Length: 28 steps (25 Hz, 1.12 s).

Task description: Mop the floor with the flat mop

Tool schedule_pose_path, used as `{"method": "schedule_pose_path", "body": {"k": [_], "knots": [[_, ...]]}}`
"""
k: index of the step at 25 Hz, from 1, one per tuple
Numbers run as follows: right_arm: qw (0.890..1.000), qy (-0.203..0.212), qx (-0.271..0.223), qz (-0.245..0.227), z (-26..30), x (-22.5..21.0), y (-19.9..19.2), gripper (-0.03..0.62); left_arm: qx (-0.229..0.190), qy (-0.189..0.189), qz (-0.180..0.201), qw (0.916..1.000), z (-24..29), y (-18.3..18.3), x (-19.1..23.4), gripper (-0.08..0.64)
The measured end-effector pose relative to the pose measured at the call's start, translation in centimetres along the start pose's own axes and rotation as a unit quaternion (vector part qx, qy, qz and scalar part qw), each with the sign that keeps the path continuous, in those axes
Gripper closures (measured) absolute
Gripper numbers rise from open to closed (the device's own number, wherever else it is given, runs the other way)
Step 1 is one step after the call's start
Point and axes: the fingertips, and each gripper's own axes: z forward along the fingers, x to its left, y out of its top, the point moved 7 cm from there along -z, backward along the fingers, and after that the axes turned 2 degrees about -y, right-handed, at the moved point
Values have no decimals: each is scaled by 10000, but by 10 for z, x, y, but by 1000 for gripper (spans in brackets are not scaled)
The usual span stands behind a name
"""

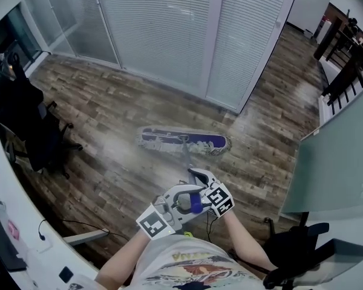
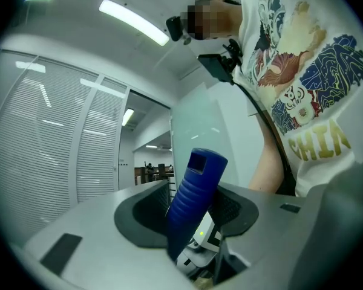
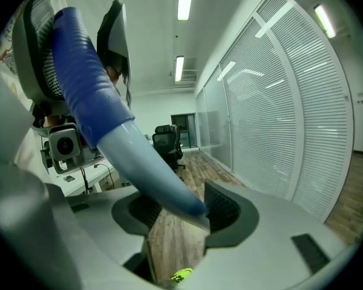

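Observation:
The flat mop's head [image 1: 183, 141], purple with a pale fringe, lies flat on the wooden floor in front of the blinds. Its thin pole [image 1: 187, 161] rises toward me and ends in a ribbed blue grip [image 1: 195, 203]. My left gripper [image 1: 183, 203] is shut on the top of that blue grip [image 2: 193, 198], which stands tilted between the jaws. My right gripper [image 1: 198, 179] is shut on the handle lower down, where the blue grip turns into a light-blue taper [image 3: 151, 168] that runs down between its jaws. The two grippers sit close together at my chest.
A glass partition with white blinds [image 1: 169, 35] runs behind the mop. At the left a black office chair [image 1: 24, 119] with a dark jacket stands by a white desk [image 1: 6, 180], and a cable [image 1: 78, 225] trails on the floor. A frosted glass panel [image 1: 339, 162] and another black chair [image 1: 296, 246] are at the right.

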Motion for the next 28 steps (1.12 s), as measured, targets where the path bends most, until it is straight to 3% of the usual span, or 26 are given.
{"method": "schedule_pose_path", "body": {"k": [13, 17, 21, 28], "knots": [[9999, -126, 0, 69, 157, -125, 72, 387, -147, -238, 74, 9996, -30, -16, 215, 383], [9998, -209, -22, 76, 192, -160, 83, 385, -102, -245, -38, 9996, -31, -27, 265, 380], [9997, -219, -34, 59, 215, -196, 92, 385, -333, -193, -69, 9992, -21, -31, 307, 378], [9998, -146, -46, 95, 256, -275, 111, 383, -101, -151, -76, 9998, 7, -48, 390, 377]]}}
